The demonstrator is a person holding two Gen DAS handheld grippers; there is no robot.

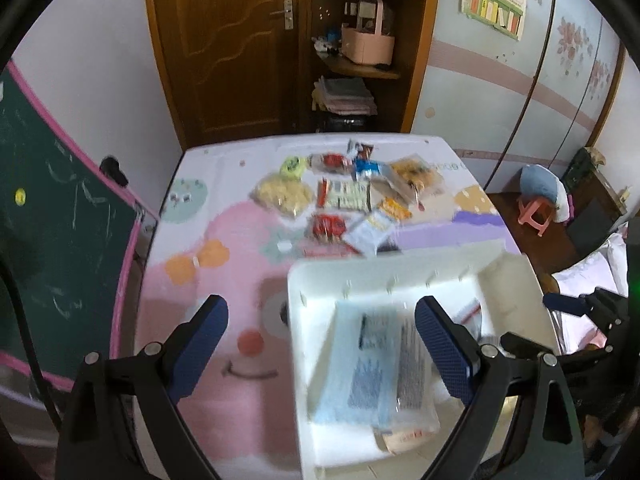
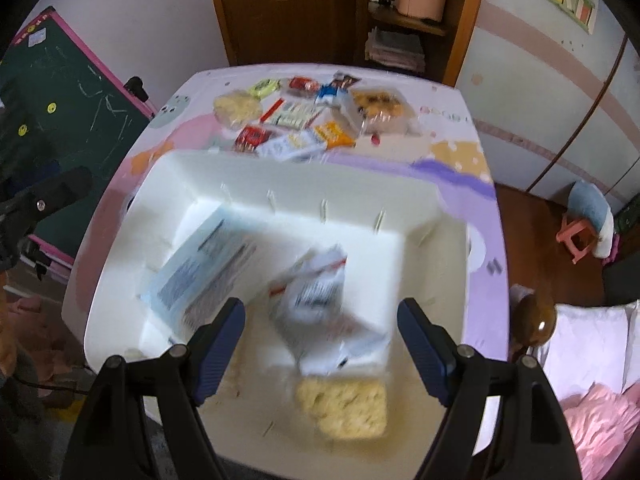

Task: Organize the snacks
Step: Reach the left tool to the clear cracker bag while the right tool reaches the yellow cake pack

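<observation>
Many loose snacks (image 1: 344, 196) beyond bin (image 1: 384, 276)

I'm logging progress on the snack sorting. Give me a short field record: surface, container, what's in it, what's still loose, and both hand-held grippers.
surface: table with a pastel cartoon cover
container: white bin, near edge of table
in bin: pale blue packet, white packet, yellow noodle block
still loose: pile of snack packets beyond the bin
left hand-held gripper: open, empty
right hand-held gripper: open, empty, over the bin
image quality: motion-blurred, labels unreadable
</observation>
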